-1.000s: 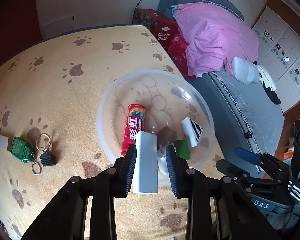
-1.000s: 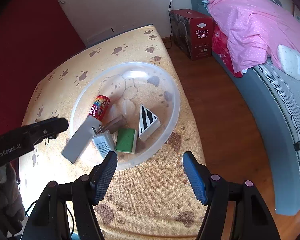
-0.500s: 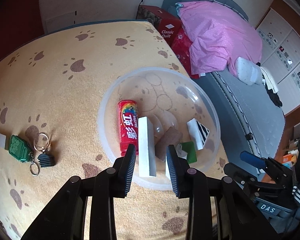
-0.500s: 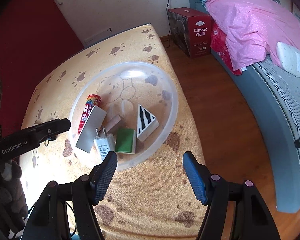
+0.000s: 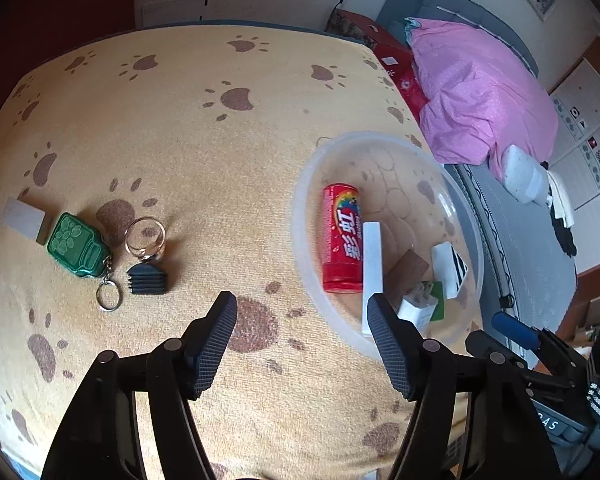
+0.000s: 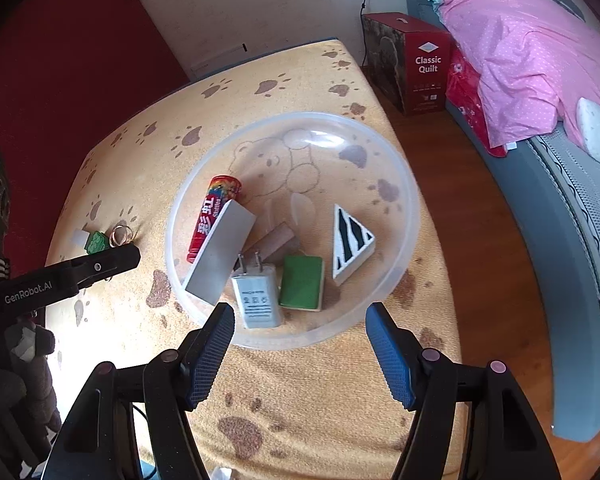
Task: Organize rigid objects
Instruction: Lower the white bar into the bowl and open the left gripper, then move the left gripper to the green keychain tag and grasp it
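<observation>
With the left gripper point(image 5: 302, 344) fingers opening on nothing, swing left and straddle the black clip point(image 5: 147, 279) squarely; right gripper point(image 6: 300, 354) open, idle.

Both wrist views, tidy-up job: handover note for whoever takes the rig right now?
Left tool: jaws opening, nothing between them.
Right tool: open, empty, hovering by the bowl's near rim.
In the clear bowl: red candy tube, white block, charger, brown piece, green block, striped wedge.
Left on the cloth: green keychain, ring, black ribbed piece, small white block.
</observation>
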